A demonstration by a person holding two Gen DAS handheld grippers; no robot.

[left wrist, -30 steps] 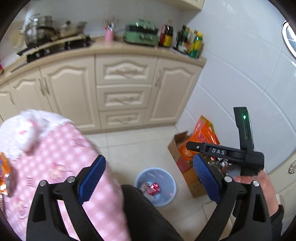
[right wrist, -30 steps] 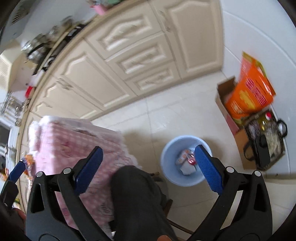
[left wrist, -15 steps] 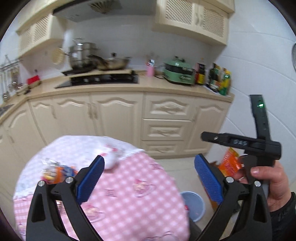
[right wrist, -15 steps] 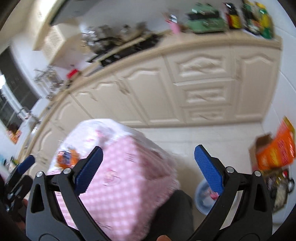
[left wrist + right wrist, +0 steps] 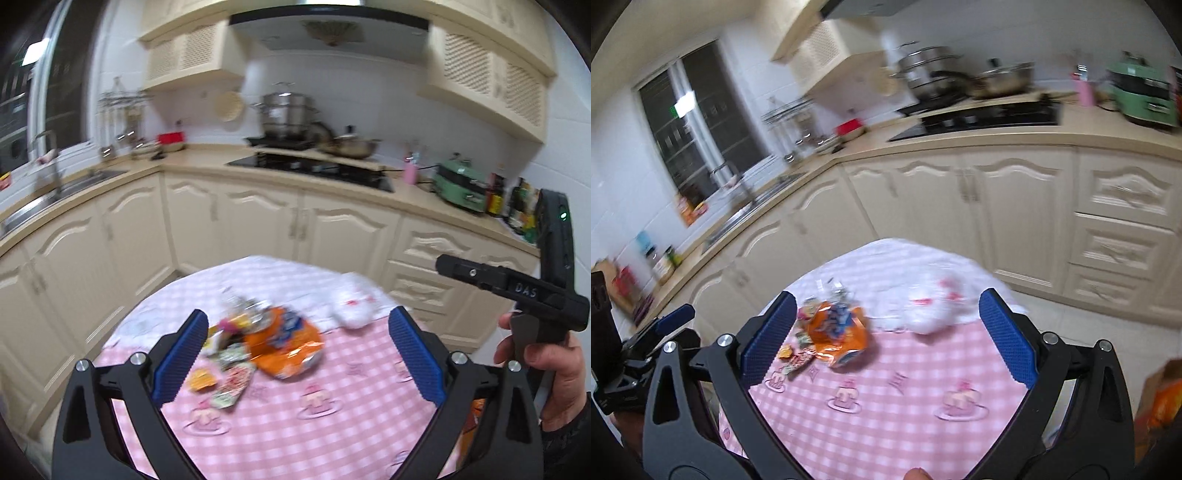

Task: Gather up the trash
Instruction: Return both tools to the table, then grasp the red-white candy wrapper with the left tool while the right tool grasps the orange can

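Observation:
A pile of trash lies on the pink checked tablecloth (image 5: 295, 424): an orange snack bag (image 5: 286, 345), several small wrappers (image 5: 229, 380) and a crumpled white bag (image 5: 351, 308). The same orange bag (image 5: 836, 338) and white bag (image 5: 929, 308) show in the right wrist view. My left gripper (image 5: 295, 352) is open and empty, above the table's near side facing the pile. My right gripper (image 5: 886, 339) is open and empty, also above the table; it shows at the right of the left wrist view (image 5: 517, 291).
Cream kitchen cabinets (image 5: 258, 225) wrap around behind the table, with a stove and pots (image 5: 295, 122), a sink (image 5: 55, 192) at the left and a green appliance (image 5: 460, 186) at the right. An orange package (image 5: 1160, 398) sits low at the right.
Both grippers swung up from the floor and the blue bin to face the table. The trash pile has come into the middle of both views. Both stay open and empty.

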